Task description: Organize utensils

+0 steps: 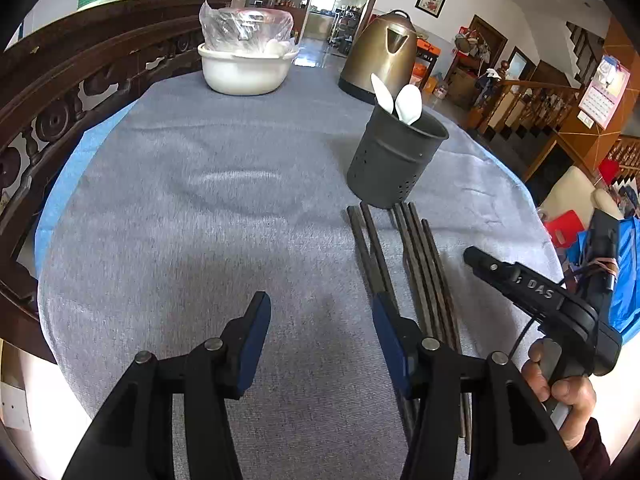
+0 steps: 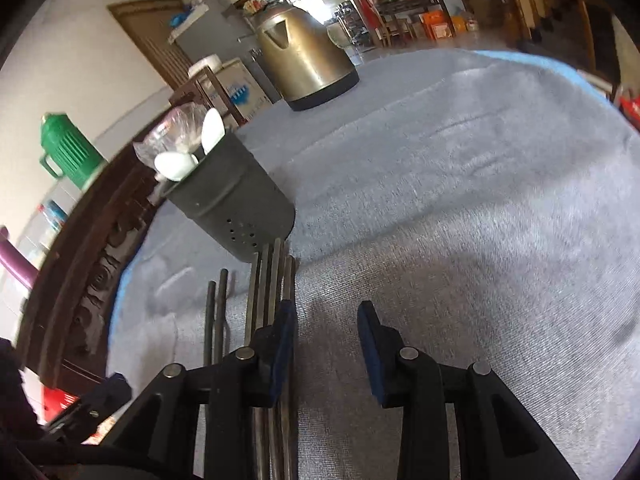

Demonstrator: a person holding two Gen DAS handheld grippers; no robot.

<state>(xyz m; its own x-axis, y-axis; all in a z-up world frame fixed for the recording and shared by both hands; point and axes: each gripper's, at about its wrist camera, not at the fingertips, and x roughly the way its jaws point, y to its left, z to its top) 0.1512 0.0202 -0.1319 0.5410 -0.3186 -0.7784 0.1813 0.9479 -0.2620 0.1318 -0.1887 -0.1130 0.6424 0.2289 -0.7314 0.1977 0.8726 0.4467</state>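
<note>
Several dark chopsticks (image 1: 416,264) lie side by side on the grey cloth, pointing at a dark grey perforated utensil holder (image 1: 394,160). Two white spoons (image 1: 402,100) stand in that holder. My left gripper (image 1: 322,332) hovers open over bare cloth, just left of the chopsticks, with nothing between its fingers. A hand (image 1: 560,392) holds my right gripper (image 1: 480,262) to the right of the chopsticks. In the right wrist view the right gripper (image 2: 326,336) is open over bare cloth. The chopsticks (image 2: 268,280) run under its left finger (image 2: 284,340), towards the holder (image 2: 236,204).
A brass-coloured kettle (image 1: 384,52) stands behind the holder. At the far end of the table sits a white bowl (image 1: 244,72) with a plastic bag in it. A carved wooden rail (image 1: 60,92) borders the left side, and a green thermos (image 2: 68,148) stands beyond it.
</note>
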